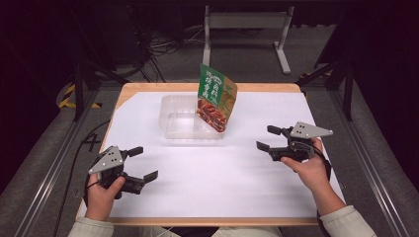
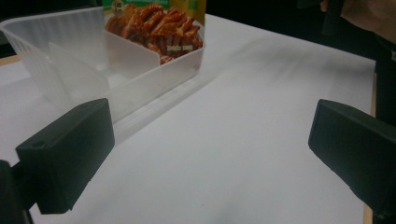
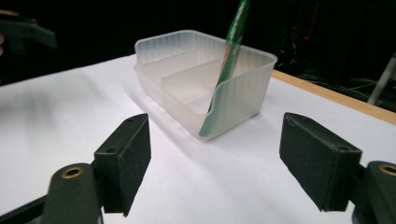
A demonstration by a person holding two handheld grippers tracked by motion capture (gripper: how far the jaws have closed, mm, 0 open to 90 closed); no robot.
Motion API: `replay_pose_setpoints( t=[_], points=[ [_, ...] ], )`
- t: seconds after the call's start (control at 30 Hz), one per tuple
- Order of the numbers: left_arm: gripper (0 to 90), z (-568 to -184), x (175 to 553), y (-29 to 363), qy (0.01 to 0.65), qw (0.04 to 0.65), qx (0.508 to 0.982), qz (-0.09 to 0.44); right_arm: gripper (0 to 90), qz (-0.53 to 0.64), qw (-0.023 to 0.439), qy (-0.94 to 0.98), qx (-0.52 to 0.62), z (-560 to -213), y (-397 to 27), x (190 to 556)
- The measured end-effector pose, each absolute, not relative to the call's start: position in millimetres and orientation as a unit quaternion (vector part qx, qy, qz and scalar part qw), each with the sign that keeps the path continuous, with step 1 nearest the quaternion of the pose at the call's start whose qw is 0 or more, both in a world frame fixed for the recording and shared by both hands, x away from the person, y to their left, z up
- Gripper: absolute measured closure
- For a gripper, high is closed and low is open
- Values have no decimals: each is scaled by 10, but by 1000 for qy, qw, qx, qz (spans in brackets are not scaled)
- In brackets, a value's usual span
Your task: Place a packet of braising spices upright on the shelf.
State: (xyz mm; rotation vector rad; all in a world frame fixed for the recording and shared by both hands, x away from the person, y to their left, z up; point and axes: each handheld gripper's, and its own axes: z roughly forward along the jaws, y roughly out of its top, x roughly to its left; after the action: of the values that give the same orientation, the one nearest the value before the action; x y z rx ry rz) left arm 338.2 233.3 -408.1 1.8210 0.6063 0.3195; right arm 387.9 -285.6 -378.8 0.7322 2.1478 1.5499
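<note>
A translucent plastic container point(image 1: 173, 111) with an inner divider stands at the back middle of the white sheet. A green food pouch point(image 1: 216, 96) with a picture of red-brown food stands upright in its right compartment, leaning on the right wall. My left gripper point(image 1: 147, 162) rests low at the front left, open with nothing between its jaws. My right gripper point(image 1: 264, 137) hovers to the right of the container, open and empty. The left gripper view looks past my left gripper point(image 2: 210, 154) at the container point(image 2: 70, 70) and pouch point(image 2: 159, 23). Beyond my right gripper point(image 3: 215, 163) the pouch point(image 3: 231, 56) shows edge-on in the container point(image 3: 243, 93).
A white sheet point(image 1: 212, 173) covers the wooden table point(image 1: 257, 88), whose edge shows at the back. Behind the table stand a white frame point(image 1: 244, 22) and floor cables. Metal rails run along both sides.
</note>
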Motion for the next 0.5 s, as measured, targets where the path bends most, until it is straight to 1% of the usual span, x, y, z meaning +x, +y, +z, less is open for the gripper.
replay_pose_setpoints(
  t=[0.07, 0.17, 0.33, 0.5],
  points=[
    [14, -4102, 3382, 2350, 249, 553, 781, 146, 249, 552, 199, 771, 249, -3874, -2841, 3850],
    [7, -4139, 3371, 2380, 240, 562, 779, 138, 249, 554, 198, 771, 243, -4028, -2820, 3836],
    [4, -4208, 3363, 2408, 257, 576, 765, 130, 250, 550, 191, 774, 248, -4188, -2794, 3838],
    [6, -4259, 3379, 2411, 259, 569, 770, 128, 250, 543, 174, 779, 260, -4336, -2772, 3847]
  ],
)
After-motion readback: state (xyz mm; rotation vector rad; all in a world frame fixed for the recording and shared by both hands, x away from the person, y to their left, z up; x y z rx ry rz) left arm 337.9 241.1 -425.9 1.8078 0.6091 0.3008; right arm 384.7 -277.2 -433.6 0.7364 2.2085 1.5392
